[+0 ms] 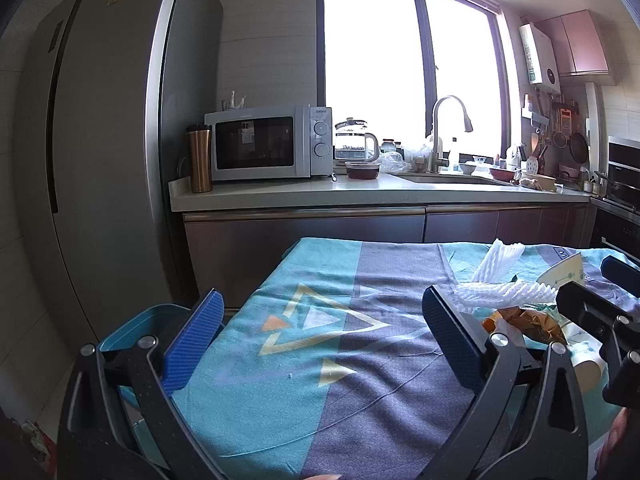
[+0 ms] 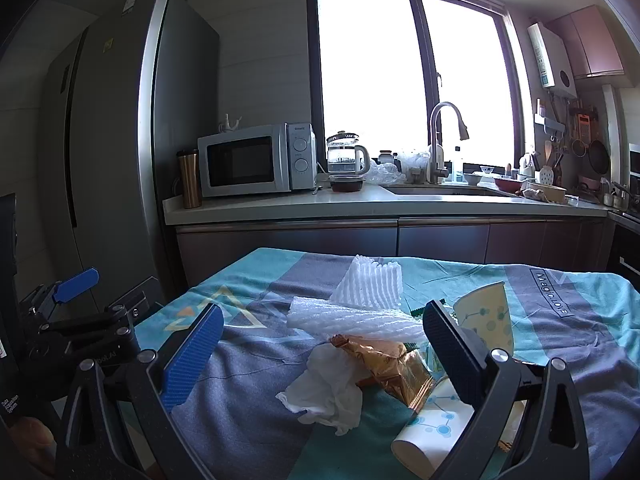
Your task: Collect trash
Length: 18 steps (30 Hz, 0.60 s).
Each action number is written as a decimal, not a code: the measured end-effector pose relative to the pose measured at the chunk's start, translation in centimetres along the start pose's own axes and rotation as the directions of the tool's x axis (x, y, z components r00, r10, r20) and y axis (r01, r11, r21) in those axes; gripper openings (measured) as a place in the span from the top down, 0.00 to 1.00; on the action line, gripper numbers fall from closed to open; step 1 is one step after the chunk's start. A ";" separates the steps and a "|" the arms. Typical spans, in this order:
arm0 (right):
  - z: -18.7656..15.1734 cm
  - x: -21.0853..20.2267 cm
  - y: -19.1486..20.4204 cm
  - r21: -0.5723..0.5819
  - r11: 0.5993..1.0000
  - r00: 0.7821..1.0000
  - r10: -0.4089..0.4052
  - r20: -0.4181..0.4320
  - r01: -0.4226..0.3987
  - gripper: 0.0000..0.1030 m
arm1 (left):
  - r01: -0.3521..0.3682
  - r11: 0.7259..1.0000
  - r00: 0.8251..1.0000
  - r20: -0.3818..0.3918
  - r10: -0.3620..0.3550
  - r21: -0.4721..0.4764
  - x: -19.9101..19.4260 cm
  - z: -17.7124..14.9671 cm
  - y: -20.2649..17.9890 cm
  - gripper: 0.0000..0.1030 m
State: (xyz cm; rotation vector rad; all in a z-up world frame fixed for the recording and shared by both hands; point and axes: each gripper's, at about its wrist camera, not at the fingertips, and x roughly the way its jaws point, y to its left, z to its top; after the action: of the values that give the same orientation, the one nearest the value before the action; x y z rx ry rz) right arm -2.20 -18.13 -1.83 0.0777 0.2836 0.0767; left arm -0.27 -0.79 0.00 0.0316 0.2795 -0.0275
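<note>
Left wrist view: blue bin (image 1: 132, 322) mostly hidden behind the left gripper's (image 1: 320, 320) own finger and frame, only a strip of rim shows, contents not visible; gold wrapper (image 1: 524, 322) and lower paper cup (image 1: 586, 360) largely blocked by the right gripper (image 1: 600, 296) body; upright paper cup (image 1: 564, 274) partly cut by that same body; something reddish-green at bottom-left corner (image 1: 34, 438) too blurred to identify. Right wrist view: lying paper cup (image 2: 432, 424) half behind the right finger (image 2: 452, 352); small green item (image 2: 416, 311) behind foam net (image 2: 352, 320), can't tell what; counter clutter by the sink (image 2: 436, 190) too small to resolve; window (image 2: 408, 80) blown out.
</note>
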 end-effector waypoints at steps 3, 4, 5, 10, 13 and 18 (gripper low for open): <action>0.0 0.1 -0.2 0.002 1.000 1.000 0.003 -0.002 -0.003 0.06 | 0.000 1.000 1.000 -0.004 0.000 0.002 0.2 -0.1 -0.1 0.05; 0.0 0.2 -0.2 0.002 1.000 1.000 0.003 -0.004 -0.003 0.06 | 0.001 1.000 1.000 -0.007 -0.001 0.001 0.2 -0.1 -0.1 0.05; -0.1 0.2 -0.2 0.003 1.000 1.000 0.003 -0.005 -0.003 0.06 | 0.003 1.000 1.000 -0.009 -0.003 0.002 0.3 -0.1 -0.1 0.05; -0.3 0.2 -0.6 0.002 1.000 1.000 0.002 -0.011 -0.002 0.06 | 0.018 1.000 0.999 -0.031 -0.018 0.005 0.8 -0.2 -0.4 0.05; -0.3 0.3 -1.2 0.008 1.000 1.000 0.001 -0.019 -0.001 0.06 | 0.045 0.999 0.997 -0.057 -0.045 0.010 1.3 -0.4 -0.6 0.05; -0.5 0.5 -2.8 0.009 1.000 0.999 -0.023 -0.039 0.023 0.06 | 0.143 0.989 0.982 -0.126 -0.139 0.023 2.5 -0.7 -2.0 0.05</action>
State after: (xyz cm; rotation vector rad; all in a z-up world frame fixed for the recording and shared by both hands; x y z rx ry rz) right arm -1.68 -20.86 -2.66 0.0827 0.3236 0.0542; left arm 1.85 -2.79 -1.43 0.0457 0.4049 -0.1712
